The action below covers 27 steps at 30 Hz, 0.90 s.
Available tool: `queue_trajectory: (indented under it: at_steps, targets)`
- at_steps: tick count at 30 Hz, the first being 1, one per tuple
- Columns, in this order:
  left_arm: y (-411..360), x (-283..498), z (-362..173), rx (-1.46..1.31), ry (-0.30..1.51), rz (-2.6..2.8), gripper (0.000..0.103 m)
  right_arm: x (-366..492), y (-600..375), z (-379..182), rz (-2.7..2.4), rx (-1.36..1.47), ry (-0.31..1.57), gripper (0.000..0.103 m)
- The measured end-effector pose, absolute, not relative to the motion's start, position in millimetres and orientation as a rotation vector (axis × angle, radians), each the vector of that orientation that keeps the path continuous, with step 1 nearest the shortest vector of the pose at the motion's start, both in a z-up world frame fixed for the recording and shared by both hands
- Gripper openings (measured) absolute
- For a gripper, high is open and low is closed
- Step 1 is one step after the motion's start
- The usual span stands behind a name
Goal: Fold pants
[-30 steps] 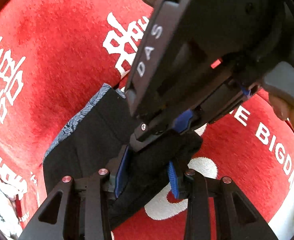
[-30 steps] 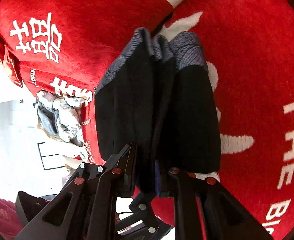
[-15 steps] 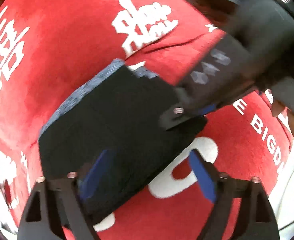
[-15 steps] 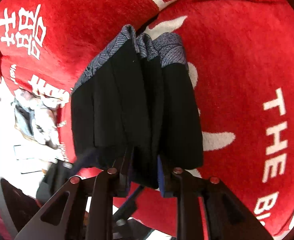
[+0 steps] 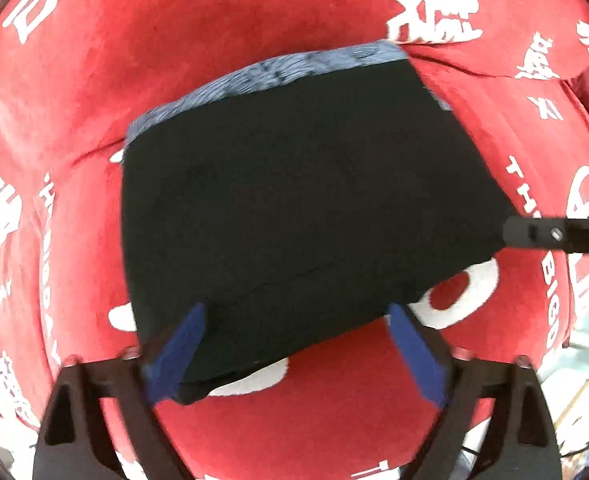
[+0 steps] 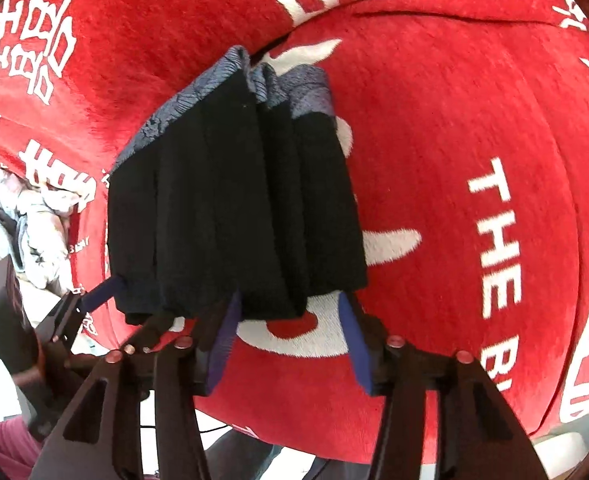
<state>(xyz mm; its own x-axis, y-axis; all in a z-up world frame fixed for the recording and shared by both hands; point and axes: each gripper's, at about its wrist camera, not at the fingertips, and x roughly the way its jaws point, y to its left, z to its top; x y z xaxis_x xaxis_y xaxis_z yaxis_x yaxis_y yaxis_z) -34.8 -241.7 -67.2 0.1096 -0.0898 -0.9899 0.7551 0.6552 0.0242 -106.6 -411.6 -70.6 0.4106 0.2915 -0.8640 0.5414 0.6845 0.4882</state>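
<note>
On the left wrist view I am seeing the left gripper point(image 5: 294, 344) with its blue fingers point(image 5: 174, 354) spread wide, holding nothing. The left finger is lying against the near left corner of the pants point(image 5: 294, 208); the right finger is sitting just off the near edge, over the red cloth point(image 5: 294, 420). The pants are lying folded into a dark block on the cloth, with a blue-grey patterned band point(image 5: 266, 76) along the far edge. At the right edge of this view, a dark finger of the right gripper point(image 5: 554, 234) is reaching in and meeting the pants' right corner.

On the right wrist view, far left, I am looking at a pale crumpled heap point(image 6: 34, 220) beside the cloth point(image 6: 454, 140), and below it the left gripper point(image 6: 66, 312), one blue finger touching the near left corner of the pants point(image 6: 234, 208). Here the pants are showing as several stacked folds, patterned band point(image 6: 246, 80) at the far end, resting on the cloth's white lettering. The right gripper point(image 6: 290, 344) is sitting at the near edge with its fingers point(image 6: 354, 344) parted and gripping nothing; the left finger is touching the fold's near edge, the right one is just clear of it.
</note>
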Motion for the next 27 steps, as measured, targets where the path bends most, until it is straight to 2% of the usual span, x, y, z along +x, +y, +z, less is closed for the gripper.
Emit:
queue_trajectory:
  at_steps: [4,11,19,20,23,27]
  targets:
    - [-226,-25,-68,0.583,1.353,-0.658,0.099,-116,-411,-74,-0.201,0.85,1.185,0.062]
    - [-225,-18,-74,0.56,1.379,-0.649,0.099,-118,-410,-73,-0.215,0.836,1.174,0.08]
    - [-226,-12,-74,0.559,1.394,-0.647,0.099,-121,-418,-65,-0.236,0.797,1.124,0.088]
    - [-226,-10,-74,0.554,1.398,-0.649,0.099,-121,-418,-65,-0.235,0.795,1.126,0.096]
    - [-223,-2,-74,0.529,1.409,-0.643,0.099,-121,-419,-67,-0.22,0.8,1.125,0.103]
    - [-214,16,-71,0.498,1.408,-0.616,0.099,-125,-420,-70,-0.201,0.821,1.133,0.102]
